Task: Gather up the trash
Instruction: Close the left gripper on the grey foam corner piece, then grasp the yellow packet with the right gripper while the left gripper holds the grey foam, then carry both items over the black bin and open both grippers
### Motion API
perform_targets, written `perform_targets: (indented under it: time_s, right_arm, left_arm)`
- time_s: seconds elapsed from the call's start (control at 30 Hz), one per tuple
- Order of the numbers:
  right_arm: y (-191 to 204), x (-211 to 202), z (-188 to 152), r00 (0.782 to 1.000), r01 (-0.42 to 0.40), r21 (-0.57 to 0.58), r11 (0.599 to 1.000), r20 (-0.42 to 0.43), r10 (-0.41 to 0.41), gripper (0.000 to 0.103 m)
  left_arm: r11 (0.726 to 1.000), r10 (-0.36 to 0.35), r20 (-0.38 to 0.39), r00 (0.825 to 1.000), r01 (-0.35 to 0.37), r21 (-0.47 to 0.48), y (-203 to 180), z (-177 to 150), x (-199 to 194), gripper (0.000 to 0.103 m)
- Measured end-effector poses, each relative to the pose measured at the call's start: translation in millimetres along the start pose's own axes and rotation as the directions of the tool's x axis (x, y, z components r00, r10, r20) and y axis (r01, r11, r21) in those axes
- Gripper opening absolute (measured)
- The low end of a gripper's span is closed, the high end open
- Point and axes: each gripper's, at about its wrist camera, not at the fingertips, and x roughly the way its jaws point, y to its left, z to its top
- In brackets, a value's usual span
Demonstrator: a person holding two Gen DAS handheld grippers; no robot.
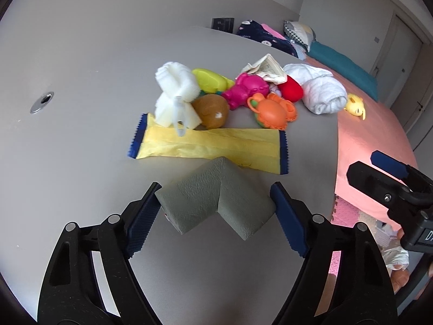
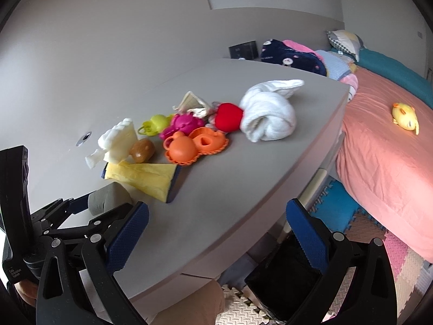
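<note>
Foam corner guard (image 1: 216, 200), grey and bent into an L, lay on the grey table (image 1: 81, 108) between the blue pads of the left gripper (image 1: 216, 208). Both pads appeared to press its two ends, so the gripper pinched it across its span. It looked light, soft and springy, with a textured skin unlikely to slip; a firm squeeze would probably dent it, not break it. Gripping the two leg ends seemed sound, though the bend could flex or pop upward under pressure.

Just beyond it lay a yellow wrapper (image 1: 211, 146) with blue serrated ends, thin, crinkly and flat, best taken at an edge. Behind that sat a white foam piece (image 1: 176, 97), a brown toy potato (image 1: 211, 111), orange (image 1: 273, 111) and pink (image 1: 243, 89) plastic moulds and a rolled white towel (image 1: 324, 92).

The right gripper (image 2: 216, 233) hung spread and empty over the table's near edge.
</note>
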Motion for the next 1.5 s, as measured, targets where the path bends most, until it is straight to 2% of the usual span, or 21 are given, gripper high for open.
perform_targets:
  time_s: [0.07,0.13,0.2,0.27,0.33,0.43,0.67,0.7,0.8,0.83,0.9,1.17,1.5]
  right_arm:
    - [6.4,5.1,1.2,1.0,-0.03,-0.007,1.0,-0.009,0.03,0.101]
    - [11.5,10.3,2.6,0.998,-0.067,-0.007,0.998,-0.016,0.067,0.096]
    - [16.0,17.8,3.9,0.994,-0.104,-0.001,0.995,-0.03,0.104,0.095]
    - [19.0,29.4,5.9,0.988,-0.143,0.013,0.99,-0.059,0.143,0.09]
    - [21.6,38.9,6.7,0.981,-0.177,0.028,0.984,-0.071,0.179,0.078]
    - [26.0,54.2,7.6,0.976,-0.19,0.037,0.981,-0.099,0.193,0.068]
    - [36.1,65.8,14.0,0.977,-0.19,0.014,0.982,-0.097,0.19,0.047]
    - [37.9,67.5,14.7,0.976,-0.193,0.009,0.981,-0.099,0.193,0.042]
    - [41.3,73.0,15.4,0.97,-0.213,0.007,0.977,-0.117,0.213,0.01]
    - [41.9,73.8,14.4,0.966,-0.227,0.013,0.974,-0.123,0.227,0.005]
    - [44.9,71.1,11.9,0.962,-0.241,0.003,0.97,-0.127,0.24,0.003]
    - [47.6,33.5,10.1,0.976,-0.217,-0.044,0.975,-0.042,0.215,0.001]
    - [12.1,-23.6,9.2,0.987,-0.139,-0.003,0.99,0.082,0.139,0.001]
  left_arm:
    - [1.0,0.015,0.003,1.0,-0.015,0.006,3.8,-0.7,-5.3,0.078]
    - [1.0,0.029,0.012,1.0,-0.029,0.004,10.9,-2.0,-13.1,0.078]
    - [0.999,0.038,0.017,0.999,-0.038,-0.004,19.9,-3.7,-20.0,0.078]
    - [0.999,0.049,0.022,0.999,-0.049,-0.012,28.3,-5.3,-24.6,0.078]
    - [0.998,0.058,0.031,0.998,-0.058,-0.029,37.0,-6.7,-28.4,0.078]
    - [0.997,0.068,0.037,0.997,-0.066,-0.046,47.0,-7.3,-30.3,0.078]
    - [0.997,0.065,0.022,0.998,-0.064,-0.044,52.9,-7.2,-24.1,0.078]
    - [0.997,0.063,0.019,0.998,-0.062,-0.043,52.1,-6.9,-23.2,0.078]
    - [0.997,0.061,0.019,0.998,-0.06,-0.041,51.9,-7.0,-22.7,0.078]
    - [0.997,0.061,0.018,0.998,-0.06,-0.041,51.6,-7.1,-22.8,0.078]
    - [0.997,0.062,0.016,0.998,-0.061,-0.041,51.2,-7.5,-22.6,0.078]
    - [0.998,0.059,0.038,0.998,-0.058,-0.015,40.1,-6.8,-31.2,0.078]
    - [0.999,0.012,0.076,0.997,-0.016,0.048,-0.5,-4.1,-47.8,0.078]
